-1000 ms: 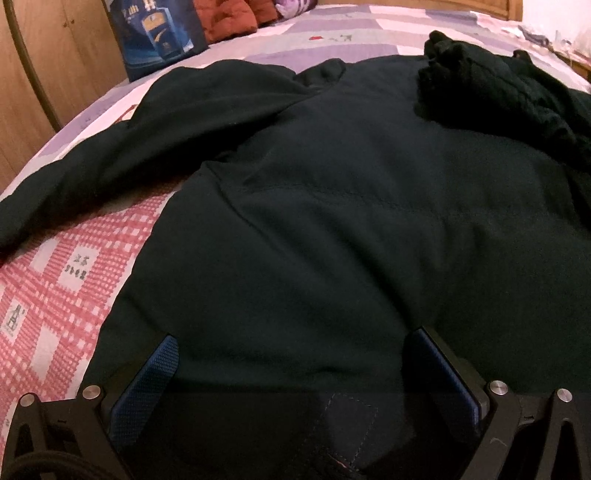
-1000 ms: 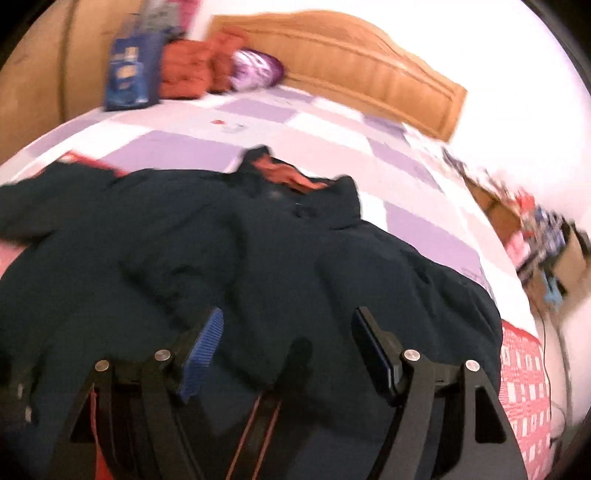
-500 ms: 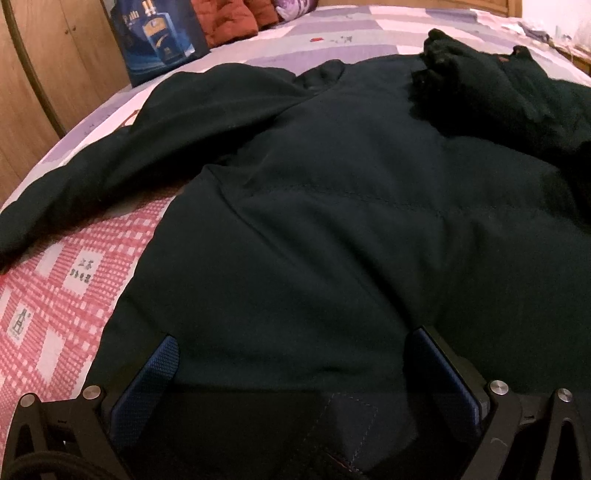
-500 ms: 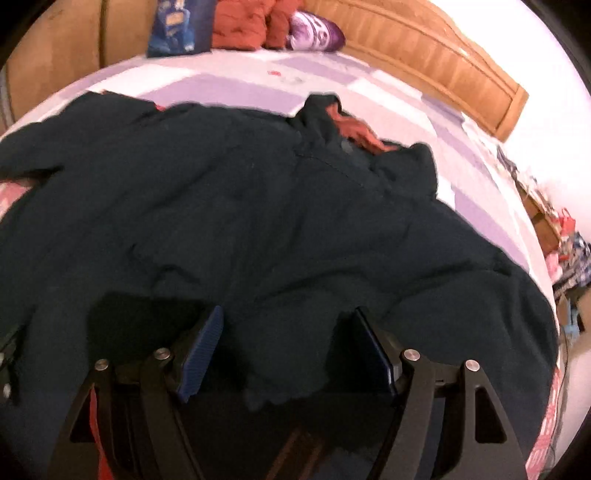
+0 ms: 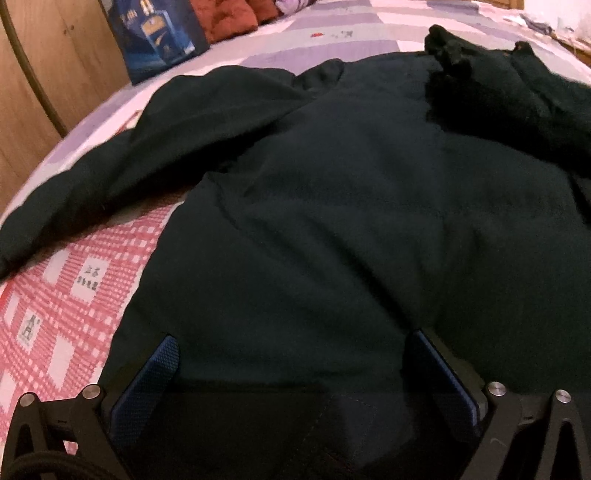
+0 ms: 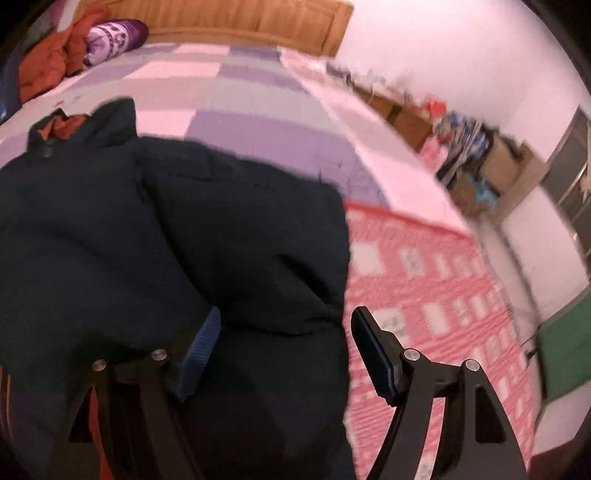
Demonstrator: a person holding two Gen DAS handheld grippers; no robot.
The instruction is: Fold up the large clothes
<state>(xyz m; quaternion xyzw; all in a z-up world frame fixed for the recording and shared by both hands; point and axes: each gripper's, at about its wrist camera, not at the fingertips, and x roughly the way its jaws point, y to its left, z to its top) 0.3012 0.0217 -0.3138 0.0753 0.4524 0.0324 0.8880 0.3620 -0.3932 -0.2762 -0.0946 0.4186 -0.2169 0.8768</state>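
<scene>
Jacket edge lies btwn spread right claw fingers, left claw spread over hem.

We see a large dark green jacket of matt, soft padded cloth lying on a woven cotton-like bedspread checked in red and white. At the upper left of the left wrist view stand a glossy blue cardboard box and a smooth, light wooden wardrobe door. The black left gripper frame looks like matt plastic with shiny metal screws, its blue pads finely ribbed.
</scene>
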